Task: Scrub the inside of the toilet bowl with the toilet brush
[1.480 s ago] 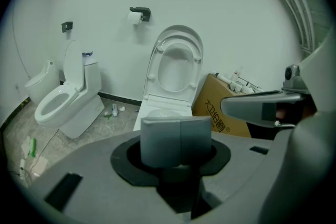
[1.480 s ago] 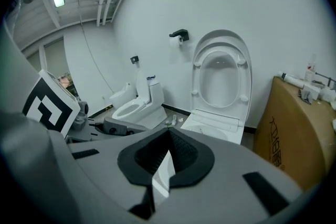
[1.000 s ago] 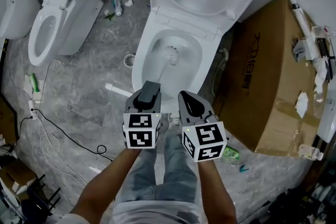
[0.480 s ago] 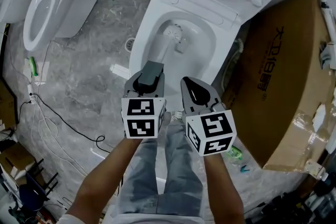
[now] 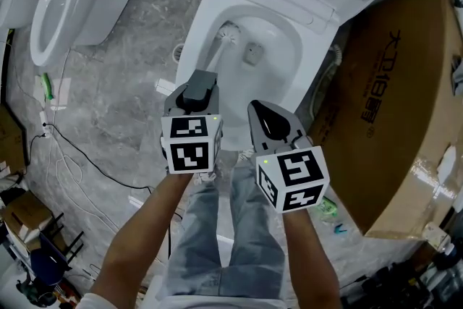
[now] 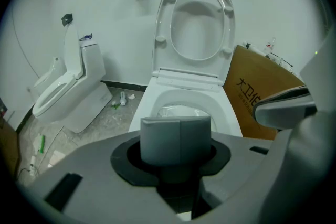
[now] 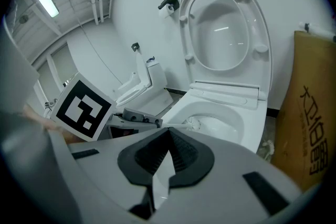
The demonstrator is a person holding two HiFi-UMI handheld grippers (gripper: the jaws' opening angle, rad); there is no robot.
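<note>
Toilet brush [image 5: 229, 31] inside the toilet bowl [image 5: 307, 54] (bristle head against the wall at 10 o'clock). Left gripper [image 5: 201, 80], at the bowl's 6 o'clock, clenches its handle. Right gripper [image 5: 262, 111], at 3 o'clock beside it, is closed and empty.

**Head view: brush in bowl, left gripper on handle**

Toilet bowl [image 5: 311, 61] open, seat up. Toilet brush [image 5: 221, 47] slants into the bowl, bristle head against the upper-left inner wall. Left gripper [image 5: 202, 81] closed on the handle's grey top end, over the bowl's near rim. Right gripper [image 5: 257, 109] just beside it, jaws together, holding nothing. Cardboard box [image 5: 391, 105] stands right of the bowl. Second toilet [image 5: 54, 11] at upper left, on the grey floor [image 5: 123, 98].
</note>
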